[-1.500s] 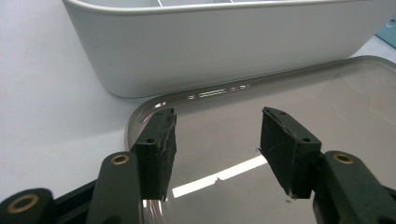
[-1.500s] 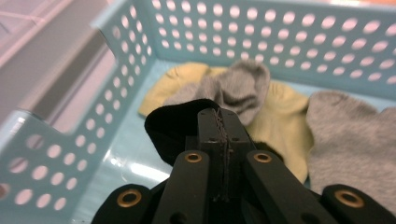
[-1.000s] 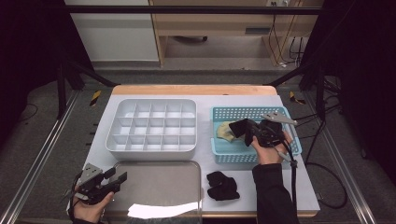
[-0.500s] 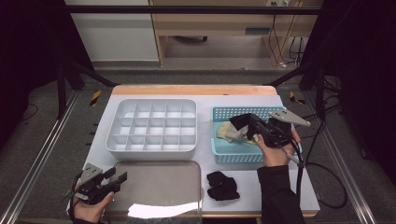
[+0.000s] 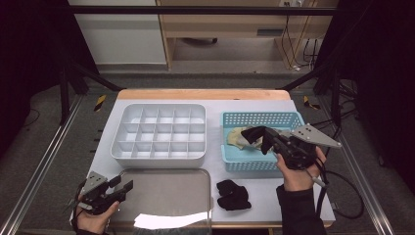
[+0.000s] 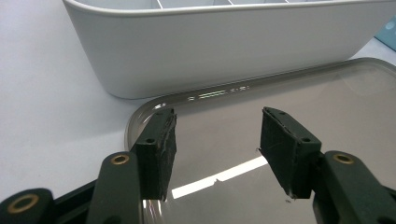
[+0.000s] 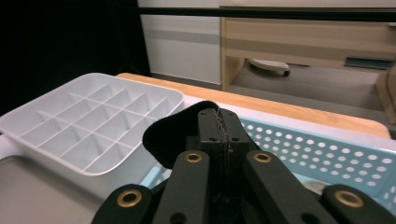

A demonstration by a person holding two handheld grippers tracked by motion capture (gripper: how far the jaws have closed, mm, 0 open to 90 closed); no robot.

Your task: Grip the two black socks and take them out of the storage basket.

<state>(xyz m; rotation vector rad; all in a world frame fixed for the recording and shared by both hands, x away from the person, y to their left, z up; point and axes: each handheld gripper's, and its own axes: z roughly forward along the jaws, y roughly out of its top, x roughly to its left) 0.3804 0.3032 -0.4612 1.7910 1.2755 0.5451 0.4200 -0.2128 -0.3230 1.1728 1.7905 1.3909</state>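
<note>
My right gripper (image 5: 266,138) hangs over the blue basket (image 5: 254,117), shut on a black piece of cloth (image 5: 252,133) that dangles off its tips. In the right gripper view the jaws (image 7: 218,116) are pressed together with the black cloth (image 7: 168,135) bulging out to their left. A cream cloth (image 5: 236,138) lies in the basket under it. A second black cloth (image 5: 233,194) lies bunched on the table in front of the basket. My left gripper (image 5: 122,188) rests open at the left end of the metal tray (image 5: 166,196), nothing between its pads (image 6: 161,149).
A white tray of small compartments (image 5: 159,132) stands left of the basket, its wall (image 6: 224,51) close behind the left gripper. The table's wooden far edge (image 5: 200,94) runs behind both. A cable trails from the right gripper off the table's right side.
My right gripper has risen and drifted a little to the right above the basket, carrying the black cloth. The left gripper has stayed where it was.
</note>
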